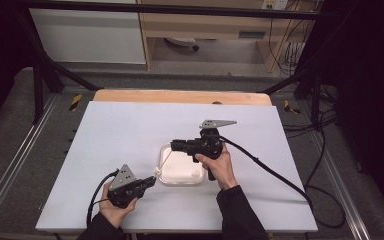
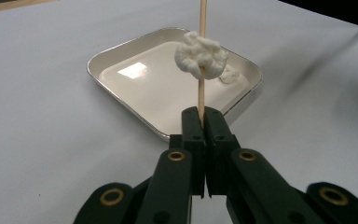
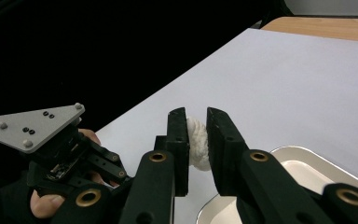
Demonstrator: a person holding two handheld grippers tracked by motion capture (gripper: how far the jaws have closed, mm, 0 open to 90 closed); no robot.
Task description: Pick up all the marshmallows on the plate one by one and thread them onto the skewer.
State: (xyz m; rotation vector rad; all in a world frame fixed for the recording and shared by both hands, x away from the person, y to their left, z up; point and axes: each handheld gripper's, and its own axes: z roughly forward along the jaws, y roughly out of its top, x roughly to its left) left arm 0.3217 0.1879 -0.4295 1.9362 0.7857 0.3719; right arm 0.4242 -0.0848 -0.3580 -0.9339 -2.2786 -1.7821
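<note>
A square white tray (image 1: 190, 177) lies mid-table. My left gripper (image 2: 203, 114) is shut on a thin wooden skewer (image 2: 201, 95) that stands up from its jaws over the tray's near rim (image 2: 135, 109). A white fluffy lump (image 2: 200, 58) is threaded on the skewer. A smaller white bit (image 2: 229, 74) lies in the tray's far corner. My right gripper (image 3: 196, 116) is shut on another white fluffy lump (image 3: 197, 142), held above the tray's edge (image 3: 298, 154). In the high view the left gripper (image 1: 152, 181) points right at the tray and the right gripper (image 1: 175, 145) points left over it.
A white mat (image 1: 130, 130) covers the wooden table (image 1: 180, 96). Black cables (image 1: 270, 170) trail off both grippers to the sides. A black frame (image 1: 45, 65) and cabinets stand beyond the table. The left hand and its gripper (image 3: 51, 140) sit close to the right gripper's jaws.
</note>
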